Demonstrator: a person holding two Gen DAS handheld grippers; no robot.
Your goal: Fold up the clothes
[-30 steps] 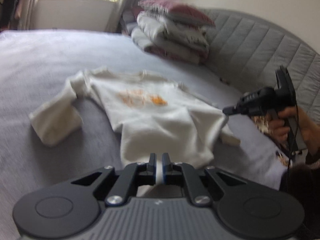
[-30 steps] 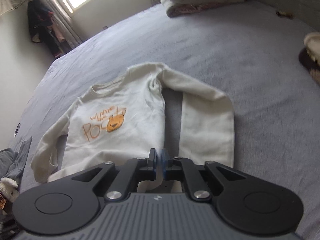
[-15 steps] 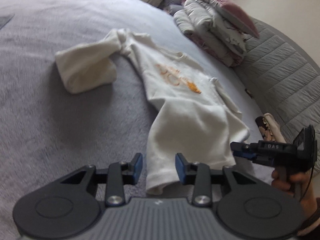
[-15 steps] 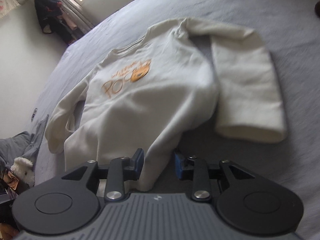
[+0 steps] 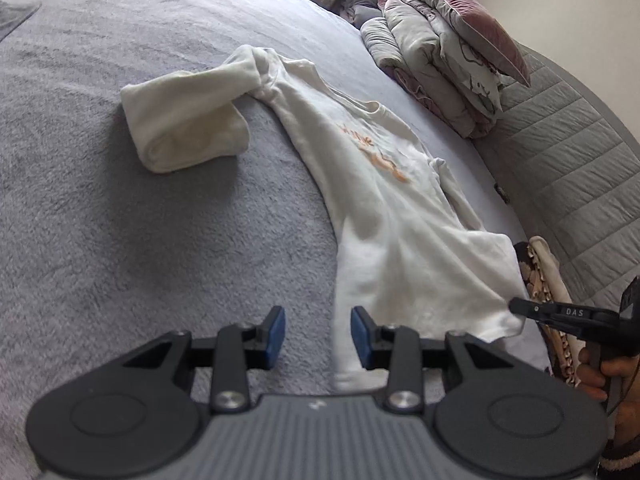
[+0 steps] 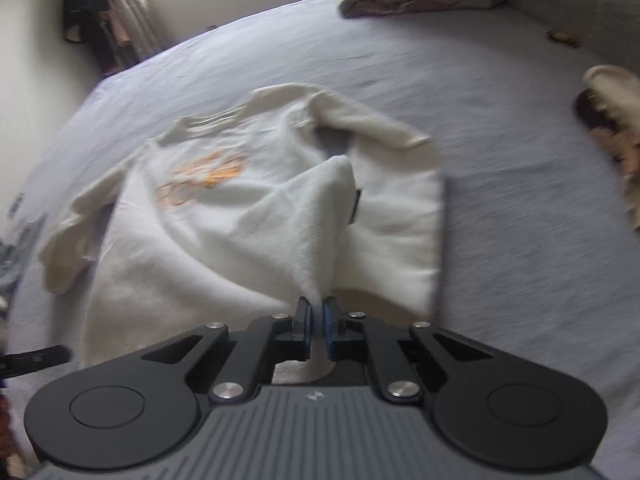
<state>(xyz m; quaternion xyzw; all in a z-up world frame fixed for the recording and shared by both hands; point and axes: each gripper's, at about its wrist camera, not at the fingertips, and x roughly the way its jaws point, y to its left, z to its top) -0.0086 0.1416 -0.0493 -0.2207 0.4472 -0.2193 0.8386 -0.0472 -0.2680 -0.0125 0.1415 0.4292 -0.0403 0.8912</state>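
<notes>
While the cream sweatshirt (image 5: 384,216) lies spread on the grey bed (image 5: 120,240), we see the left gripper (image 5: 318,334) with fingers released, the hem edge between them untouched; the right gripper (image 6: 317,320) has its fingers clenched on a hem fold

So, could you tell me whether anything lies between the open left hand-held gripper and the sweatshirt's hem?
Nothing visible does. The left hand-held gripper stands open just above the grey bed cover, and the cream sweatshirt already has its hem edge lying partly between the blue pads. The right hand-held gripper is shut on another corner.
</notes>
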